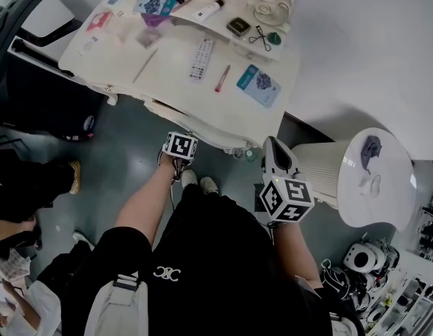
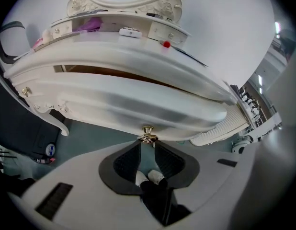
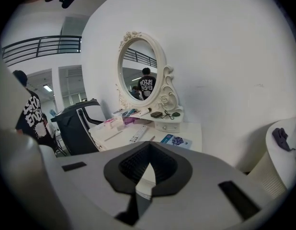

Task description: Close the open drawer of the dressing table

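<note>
Drawer (image 2: 138, 110) ajar, knob (image 2: 147, 137) at left fingers' (image 2: 125, 161) tips

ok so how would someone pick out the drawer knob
Find the white dressing table under the oval mirror; its wide centre drawer stands ajar. The knob sits midway along that front, just beyond the left claw, the only gold spot on it.

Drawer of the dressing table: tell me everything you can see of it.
The drawer has a glossy cream front that curves outward, painted wood by its look, with a small gold knob at mid-front. It is pulled part way out: a dark brown gap shows between it and the tabletop. The left gripper sits right at the knob with its jaws apart; whether they touch it cannot be told.
</note>
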{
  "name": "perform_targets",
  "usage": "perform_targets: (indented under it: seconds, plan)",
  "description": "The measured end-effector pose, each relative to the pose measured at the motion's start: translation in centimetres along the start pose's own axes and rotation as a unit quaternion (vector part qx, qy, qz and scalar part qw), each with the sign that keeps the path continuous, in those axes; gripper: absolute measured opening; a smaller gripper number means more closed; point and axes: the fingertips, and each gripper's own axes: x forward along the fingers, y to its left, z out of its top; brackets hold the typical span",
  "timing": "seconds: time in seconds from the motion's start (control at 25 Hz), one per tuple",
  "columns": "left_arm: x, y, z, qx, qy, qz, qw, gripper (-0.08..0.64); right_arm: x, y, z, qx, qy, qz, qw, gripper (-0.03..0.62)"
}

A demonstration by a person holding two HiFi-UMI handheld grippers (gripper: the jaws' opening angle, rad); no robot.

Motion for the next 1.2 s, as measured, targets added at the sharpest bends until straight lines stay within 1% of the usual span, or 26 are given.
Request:
perform_targets:
  seconds: [0.12,0.2,0.32,0.48,0.72,0.84,0.96,1.08,1.2]
  plan:
    - [0.4,0.1,1.2,-0.004,-0.007,0.006,0.9999,0.092,-0.3,-0.5,-0.1,0.003,0.000,-0.008,1.000,0.011]
    - [0.6,0.0,1.9,-0.015,-0.021,0.009,0.9996,0.089,-0.4,-0.7,-0.1,0.003,0.000,-0.011,1.000,0.010]
    - [0.8,0.2,2.9,-0.019,-0.045,0.022,0.9986,0.084,-0.8,-1.0,-0.2,0.002,0.000,-0.017,1.000,0.011]
    - [1.2,0.1,3.3,-0.045,-0.042,0.018,0.9979,0.081,-1.2,-1.4,-0.5,0.003,0.001,-0.022,1.000,0.009]
    - [1.7,0.2,4.5,-0.052,-0.049,0.017,0.9973,0.081,-1.7,-1.8,-0.6,0.002,-0.003,-0.022,1.000,0.011]
    - [1.7,0.1,4.8,-0.050,-0.049,0.014,0.9975,0.081,-1.9,-1.9,-0.7,0.000,-0.001,-0.023,1.000,0.010]
    - [1.6,0.0,4.7,-0.052,-0.058,0.013,0.9969,0.078,-1.7,-1.8,-0.8,-0.004,0.003,-0.019,1.000,0.011]
    - [0.6,-0.1,5.2,-0.040,-0.079,0.025,0.9957,0.008,-1.3,-1.3,-0.5,-0.007,0.000,-0.010,1.000,0.010]
    - [-1.0,-1.0,6.1,-0.021,-0.107,0.018,0.9939,0.008,-0.8,-0.9,-0.3,-0.005,-0.003,0.003,1.000,0.011]
